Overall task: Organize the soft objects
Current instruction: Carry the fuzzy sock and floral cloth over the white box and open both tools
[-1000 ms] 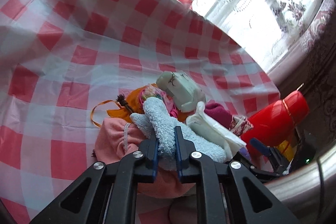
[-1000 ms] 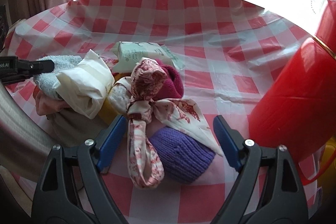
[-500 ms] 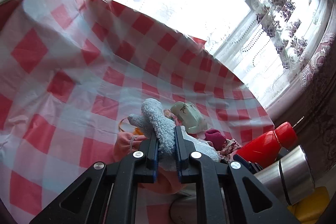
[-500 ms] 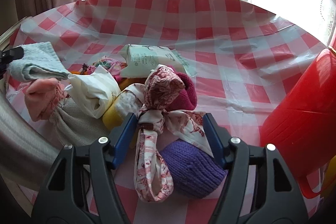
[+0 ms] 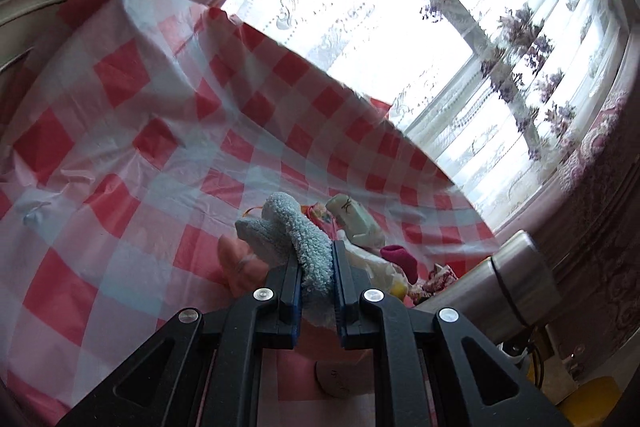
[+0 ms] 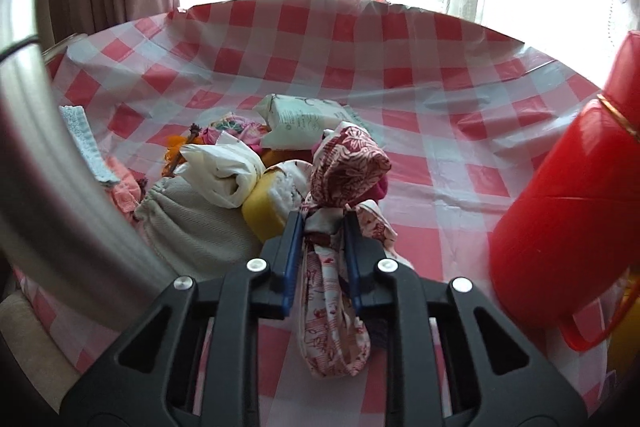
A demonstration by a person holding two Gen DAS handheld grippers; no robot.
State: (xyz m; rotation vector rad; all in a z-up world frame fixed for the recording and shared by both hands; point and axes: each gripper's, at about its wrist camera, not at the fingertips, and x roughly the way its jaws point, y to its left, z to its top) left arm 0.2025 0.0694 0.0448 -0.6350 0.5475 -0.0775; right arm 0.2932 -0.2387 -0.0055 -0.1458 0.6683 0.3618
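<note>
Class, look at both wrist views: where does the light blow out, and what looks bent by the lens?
Left wrist view: the window is blown out white and the checked tablecloth bulges; right wrist view: white glare above the table, and the steel flask curves and smears at the left edge.

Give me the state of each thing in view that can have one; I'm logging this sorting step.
left gripper: shut on the light blue terry cloth, which is off the table.
right gripper: shut on the red-patterned fabric strip.
silver flask: lying tilted, lid on.
red flask: capped.
wipes pack: closed, on the pile.
white cloth bundle: rolled, in the pile.
</note>
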